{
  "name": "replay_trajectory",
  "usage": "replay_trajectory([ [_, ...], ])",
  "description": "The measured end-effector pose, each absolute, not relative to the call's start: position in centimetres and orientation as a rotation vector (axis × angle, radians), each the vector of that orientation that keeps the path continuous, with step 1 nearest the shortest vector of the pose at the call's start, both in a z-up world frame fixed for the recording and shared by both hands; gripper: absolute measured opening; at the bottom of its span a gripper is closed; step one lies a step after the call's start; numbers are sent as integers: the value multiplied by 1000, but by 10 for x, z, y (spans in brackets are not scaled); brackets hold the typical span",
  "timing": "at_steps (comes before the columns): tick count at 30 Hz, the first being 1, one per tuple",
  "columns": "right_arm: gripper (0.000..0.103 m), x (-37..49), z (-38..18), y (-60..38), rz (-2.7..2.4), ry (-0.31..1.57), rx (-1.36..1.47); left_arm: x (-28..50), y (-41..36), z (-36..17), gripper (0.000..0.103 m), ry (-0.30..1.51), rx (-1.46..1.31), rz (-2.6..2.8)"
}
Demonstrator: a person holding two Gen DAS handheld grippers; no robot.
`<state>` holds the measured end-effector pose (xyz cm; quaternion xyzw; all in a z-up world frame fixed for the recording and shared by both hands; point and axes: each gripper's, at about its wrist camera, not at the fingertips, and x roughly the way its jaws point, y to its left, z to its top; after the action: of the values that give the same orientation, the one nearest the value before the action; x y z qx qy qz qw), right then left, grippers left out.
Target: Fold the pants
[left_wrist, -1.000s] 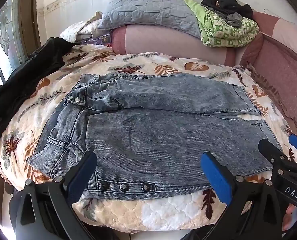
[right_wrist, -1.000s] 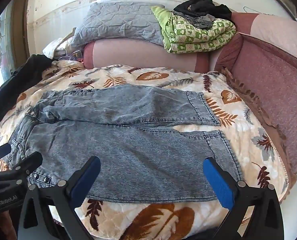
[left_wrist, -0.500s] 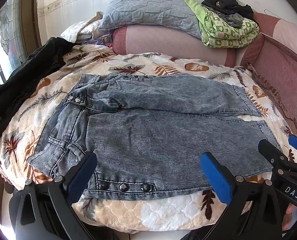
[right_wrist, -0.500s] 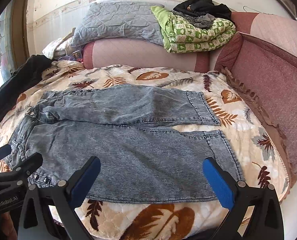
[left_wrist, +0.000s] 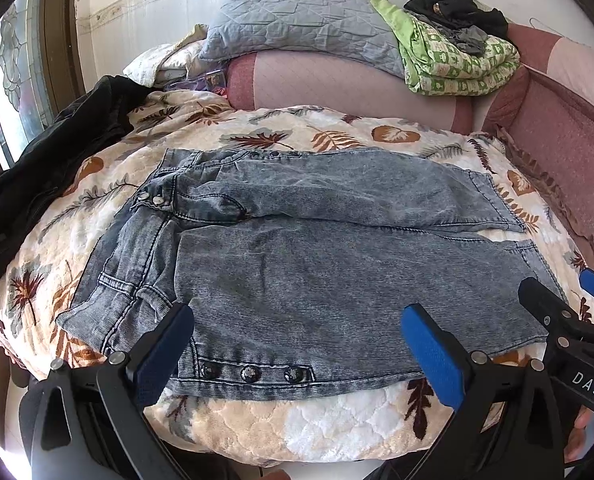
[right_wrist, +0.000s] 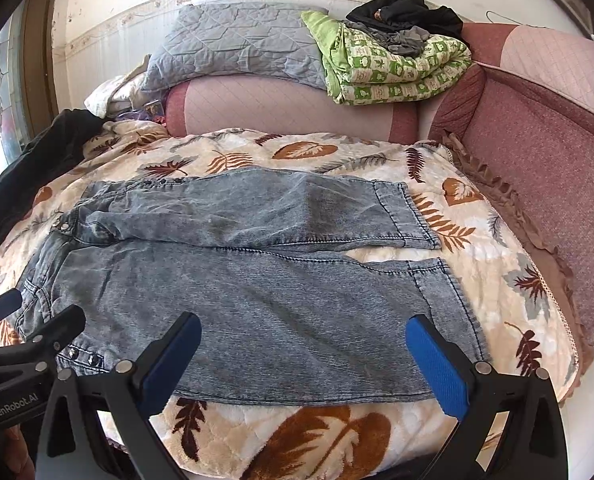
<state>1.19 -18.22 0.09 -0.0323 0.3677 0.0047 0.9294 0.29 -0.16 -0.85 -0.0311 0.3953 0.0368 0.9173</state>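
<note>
Grey-blue acid-wash denim pants [left_wrist: 317, 256] lie flat on the leaf-print quilt [left_wrist: 297, 428], waistband to the left, both legs running right. They also show in the right wrist view [right_wrist: 257, 292]. My left gripper [left_wrist: 297, 344] is open and empty, hovering over the near edge of the pants by the waist side buttons [left_wrist: 249, 374]. My right gripper [right_wrist: 303, 356] is open and empty over the near leg's lower edge. Each gripper shows at the edge of the other's view: the right one [left_wrist: 569, 300] and the left one [right_wrist: 29, 320].
A black jacket [left_wrist: 45, 168] lies at the quilt's left edge. Behind stand a pink sofa back [left_wrist: 349, 88], a grey quilted pillow [left_wrist: 301, 24] and a folded green blanket [left_wrist: 457, 60] with dark clothes on top. The pink sofa arm [right_wrist: 537, 152] rises at right.
Nothing notable has moved; both grippers hold almost still over the near edge of the pants, still open.
</note>
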Motion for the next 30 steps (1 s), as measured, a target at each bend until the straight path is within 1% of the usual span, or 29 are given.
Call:
replay_trajectory([
  [6, 103, 14, 4, -188, -11, 729, -54, 5, -2, -7, 103, 812, -57, 76],
  [17, 103, 26, -2, -199, -30, 790, -5, 12, -9, -2, 103, 802, -34, 69],
  [23, 103, 27, -1, -199, -18, 773, -4, 15, -13, -4, 103, 807, -20, 67],
  [30, 103, 65, -27, -221, -47, 854, -14, 34, -9, -14, 103, 832, 2, 91],
])
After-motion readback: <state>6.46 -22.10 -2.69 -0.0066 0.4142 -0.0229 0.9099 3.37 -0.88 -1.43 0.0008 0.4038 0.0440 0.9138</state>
